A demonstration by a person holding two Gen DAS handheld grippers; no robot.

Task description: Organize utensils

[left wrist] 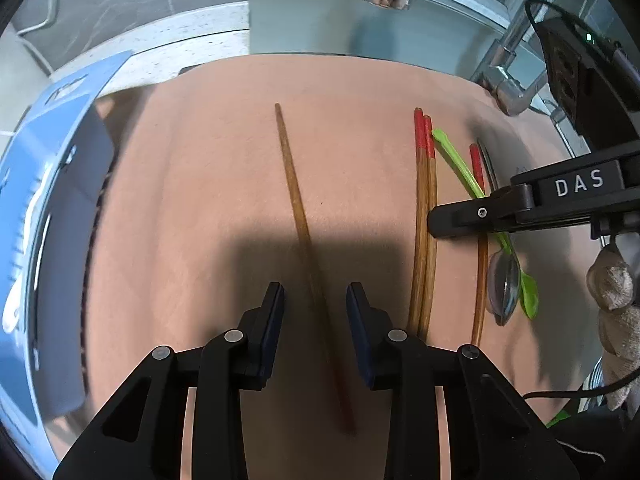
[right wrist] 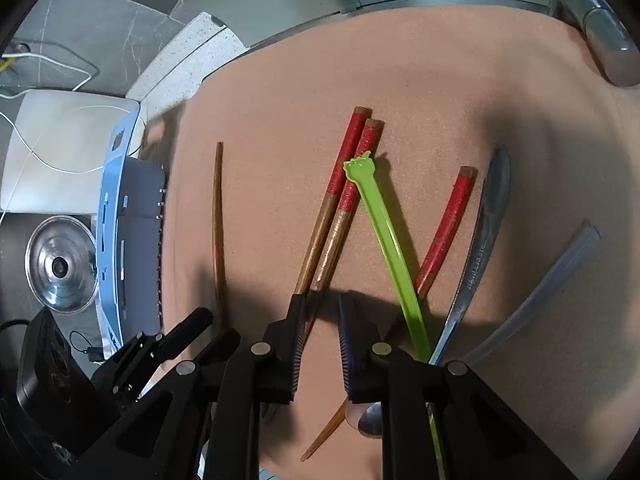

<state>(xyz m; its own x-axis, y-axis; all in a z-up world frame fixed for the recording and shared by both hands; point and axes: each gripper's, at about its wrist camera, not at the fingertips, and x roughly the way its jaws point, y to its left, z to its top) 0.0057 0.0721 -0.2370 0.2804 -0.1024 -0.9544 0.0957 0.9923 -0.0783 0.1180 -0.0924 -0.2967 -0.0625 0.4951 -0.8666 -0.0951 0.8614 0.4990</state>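
A lone wooden chopstick (left wrist: 298,216) lies on the peach mat (left wrist: 208,184), running between the fingers of my open left gripper (left wrist: 315,312), which hovers over its near half. To the right lie a pair of red-tipped chopsticks (left wrist: 424,220), a third red-tipped chopstick (left wrist: 480,264), a green plastic spoon (left wrist: 464,172) and a metal spoon (left wrist: 503,284). In the right wrist view my right gripper (right wrist: 320,336) is open just above the pair of chopsticks (right wrist: 340,204), with the green spoon (right wrist: 386,236), third chopstick (right wrist: 444,232) and metal spoon (right wrist: 486,228) to its right.
A blue and white utensil tray (right wrist: 120,248) sits at the mat's left edge, with a steel pot lid (right wrist: 62,266) beyond it. A clear plastic utensil (right wrist: 560,276) lies at far right. A chrome tap (left wrist: 508,76) and a sink stand behind the mat.
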